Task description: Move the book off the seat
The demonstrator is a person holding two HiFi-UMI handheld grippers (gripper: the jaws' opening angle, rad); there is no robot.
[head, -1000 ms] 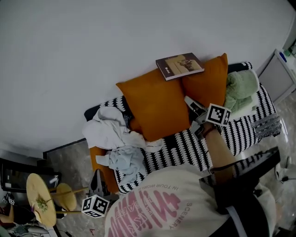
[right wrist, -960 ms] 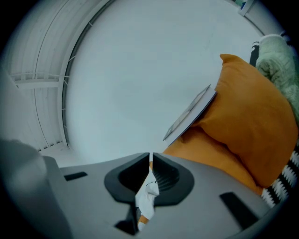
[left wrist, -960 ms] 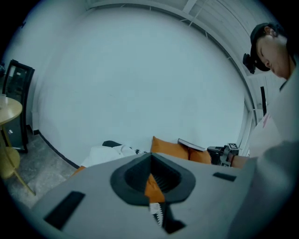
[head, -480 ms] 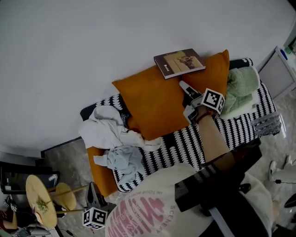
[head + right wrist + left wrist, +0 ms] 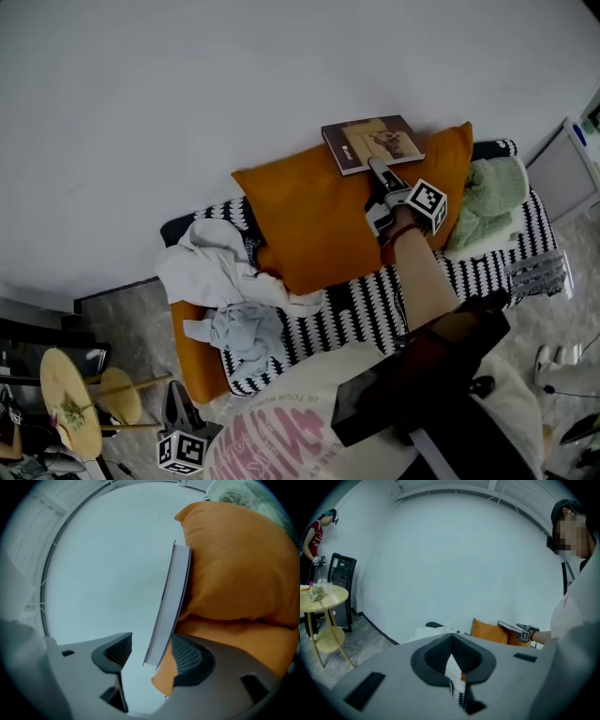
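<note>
R arm: we've got the bare forearm (image 5: 424, 274) stretched out from the body, across the striped seat cover (image 5: 375, 302), toward the wall (image 5: 234, 84).
R gripper (image 5: 377, 172): lying over the orange cushions (image 5: 309, 220), tips right at the book's near edge, marker cube facing up.
R jaws: wide apart, have just been opening. The book's lower edge sits between them, closer to the cushion-side pad; neither pad is pressing on it.
Book (image 5: 373, 142): up on top of the two cushions, cover up, far edge at the wall. In the R gripper view we see it edge-on, resting on the cushion.
L gripper (image 5: 451, 643): held low by our side, off the sofa's end, above the floor (image 5: 122, 319), aimed a bit downward at the sofa.
L jaws: tips together, nothing in them.
Also on seat: white clothes heap (image 5: 220, 267) left of the cushions, green towel (image 5: 487, 192) to their right.
</note>
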